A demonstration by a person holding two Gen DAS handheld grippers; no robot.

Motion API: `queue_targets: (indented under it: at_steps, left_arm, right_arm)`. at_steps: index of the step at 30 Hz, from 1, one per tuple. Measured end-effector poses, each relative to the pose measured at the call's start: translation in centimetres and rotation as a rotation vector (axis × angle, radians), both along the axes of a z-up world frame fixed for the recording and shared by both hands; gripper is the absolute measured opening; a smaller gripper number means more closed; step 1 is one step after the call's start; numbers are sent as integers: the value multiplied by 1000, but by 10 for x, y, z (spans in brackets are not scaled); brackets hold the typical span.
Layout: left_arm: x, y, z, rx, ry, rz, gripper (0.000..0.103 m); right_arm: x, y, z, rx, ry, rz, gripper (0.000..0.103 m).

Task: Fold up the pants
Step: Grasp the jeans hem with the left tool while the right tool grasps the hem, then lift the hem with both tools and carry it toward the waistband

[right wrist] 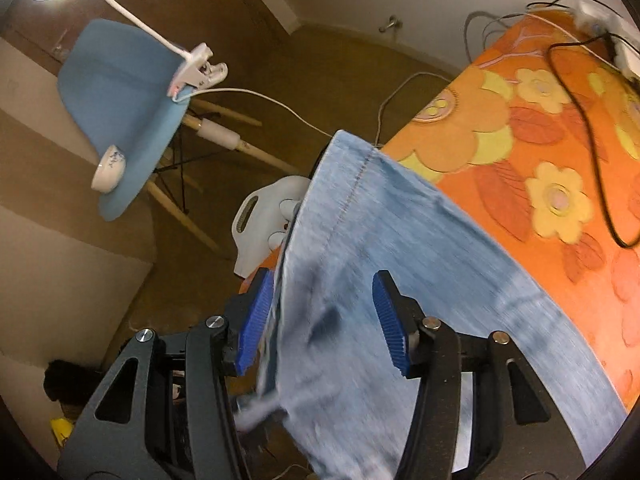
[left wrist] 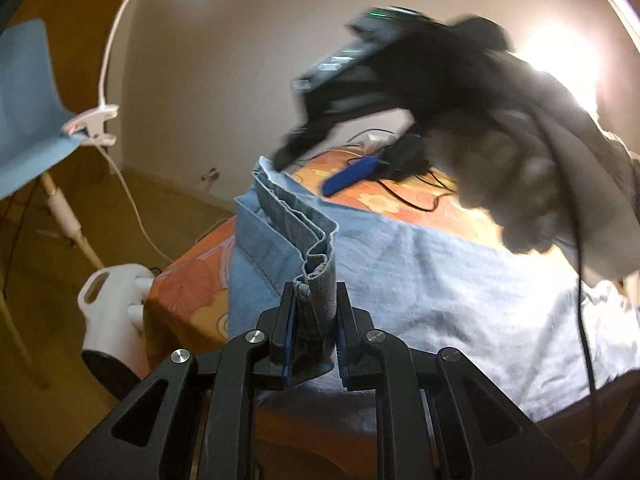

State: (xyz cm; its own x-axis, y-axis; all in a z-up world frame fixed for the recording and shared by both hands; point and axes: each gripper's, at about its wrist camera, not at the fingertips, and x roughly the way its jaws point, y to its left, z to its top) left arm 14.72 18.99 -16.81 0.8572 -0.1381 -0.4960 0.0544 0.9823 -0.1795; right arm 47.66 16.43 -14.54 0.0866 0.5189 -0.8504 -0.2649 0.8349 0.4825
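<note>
Your left gripper [left wrist: 314,304] is clamped on a bunched fold of the pale blue jeans [left wrist: 420,280], the hem ridge rising straight ahead of its tips. Beyond that fold the jeans lie spread over the orange flowered worktop [left wrist: 184,292]. Above and to the right of your gripper, the right gripper [left wrist: 288,152] shows blurred, its tips just over the far hem, with your hand [left wrist: 504,184] behind it. Left of the gripper stand a white jug [left wrist: 108,312] and a blue chair [left wrist: 28,112] carrying a clip lamp [left wrist: 96,124].
</note>
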Motion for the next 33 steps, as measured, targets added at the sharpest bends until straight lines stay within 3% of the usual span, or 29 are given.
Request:
queue_targets:
  at_steps: [8, 14, 19, 20, 22, 23, 33]
  left_arm:
    - [-10, -30, -5, 118, -20, -74, 15]
    - [-16, -34, -3, 117, -32, -94, 15]
    - [-20, -39, 1, 117, -40, -101, 15]
    - [-21, -41, 3, 115, -41, -105, 15]
    - [-22, -43, 6, 109, -46, -112, 15]
    - [-25, -47, 9, 106, -50, -119, 15]
    - [-48, -92, 48, 56, -83, -250, 15]
  right_arm:
    - [10, 40, -11, -109, -24, 81, 53]
    - [16, 44, -26, -273, -32, 88, 53]
    - [19, 33, -35, -316, -18, 73, 53]
    - [18, 33, -36, -321, -21, 74, 47]
    - [16, 31, -33, -305, -27, 68, 24]
    - [15, 28, -31, -290, -29, 62, 21]
    - [-19, -66, 24, -112, -113, -46, 13]
